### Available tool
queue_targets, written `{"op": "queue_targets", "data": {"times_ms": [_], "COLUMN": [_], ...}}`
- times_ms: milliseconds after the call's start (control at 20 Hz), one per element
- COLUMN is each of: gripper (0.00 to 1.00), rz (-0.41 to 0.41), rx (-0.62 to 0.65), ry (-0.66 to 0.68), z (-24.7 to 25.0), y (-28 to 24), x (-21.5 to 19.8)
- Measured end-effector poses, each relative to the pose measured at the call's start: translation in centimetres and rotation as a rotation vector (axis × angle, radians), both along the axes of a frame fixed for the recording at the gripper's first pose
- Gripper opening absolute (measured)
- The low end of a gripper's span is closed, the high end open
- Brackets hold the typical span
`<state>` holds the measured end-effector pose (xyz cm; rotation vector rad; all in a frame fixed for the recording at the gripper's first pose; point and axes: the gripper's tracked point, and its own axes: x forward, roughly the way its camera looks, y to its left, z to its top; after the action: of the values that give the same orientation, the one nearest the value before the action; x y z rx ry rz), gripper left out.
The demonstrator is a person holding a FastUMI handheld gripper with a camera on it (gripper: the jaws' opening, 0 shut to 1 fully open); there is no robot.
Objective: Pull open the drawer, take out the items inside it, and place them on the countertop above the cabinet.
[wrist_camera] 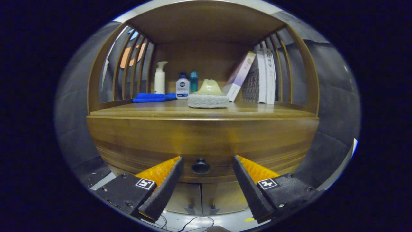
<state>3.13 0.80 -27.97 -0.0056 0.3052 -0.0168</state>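
A wooden cabinet stands straight ahead. Its drawer (202,145) is closed and spans the front below the countertop (199,111). A dark round knob (201,166) sits at the drawer's lower middle. My gripper (207,161) is open, its two fingertips flanking the knob with a gap on each side, and nothing is held. What the drawer holds is hidden.
On the countertop lie a blue cloth (154,97), a white pump bottle (160,78), a small white bottle (182,86), a teal bottle (193,82), a pale sponge-like block (208,96) and leaning books (257,77). Slatted sides enclose the shelf. Lower cabinet doors (201,199) and cables (193,222) lie below.
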Motion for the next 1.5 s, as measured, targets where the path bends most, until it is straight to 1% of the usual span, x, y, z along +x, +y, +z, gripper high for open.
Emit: {"op": "queue_targets", "data": {"times_ms": [150,350,450,750,950,1100,1250,1300,1500], "gripper": [1.00,1.00,1.00,1.00,1.00,1.00,1.00,1.00,1.00], "rz": [-0.016,-0.012,-0.004,0.039,0.044,0.033,0.046,0.049,0.053], "rx": [0.006,0.016,0.000,-0.015,0.032,0.027,0.023,0.021,0.003], "ry": [-0.046,-0.079,-0.106,-0.181,-0.217,-0.264,-0.273,-0.256,-0.243], "z": [1.3,5.3,7.5,15.2,18.9,21.2,22.4,21.5,22.0], "y": [-0.1,-1.4,-1.8,-1.5,-0.9,-1.0,-0.2,0.0,0.5], "x": [-0.4,-3.8,-5.3,-10.1,-12.5,-13.8,-15.1,-15.6,-15.5]}}
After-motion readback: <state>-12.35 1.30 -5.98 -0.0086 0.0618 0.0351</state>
